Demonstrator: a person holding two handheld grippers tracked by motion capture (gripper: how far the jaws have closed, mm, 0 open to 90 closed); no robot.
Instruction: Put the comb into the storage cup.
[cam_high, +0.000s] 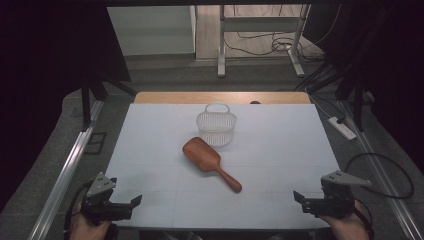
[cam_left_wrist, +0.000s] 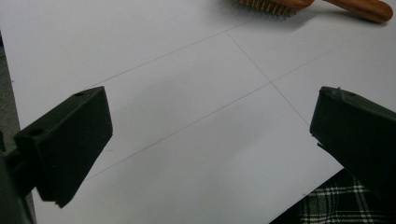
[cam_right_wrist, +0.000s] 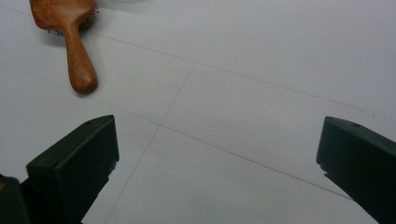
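The room is dim, dark at both sides of the high view. The white tabletop (cam_high: 280, 150) is evenly lit from above, without glare. The hairbrush (cam_high: 210, 162) casts a faint soft shadow. Close-up jaws in both gripper views look slightly soft.

No lettering, label, brand, number or sign can be read anywhere here. The wooden hairbrush (cam_high: 210, 162) carries no mark on its back or handle that I can make out, and the white wire basket (cam_high: 216, 128) bears no tag. The white sheet on the desk (cam_high: 280, 150) has only thin ruled lines crossing it, with no figures or words beside them. The black blocks of the grippers show plain faces with small holes and no print. The power strip (cam_high: 342, 128) on the floor past the desk's right edge is too small to tell whether anything is written on it.
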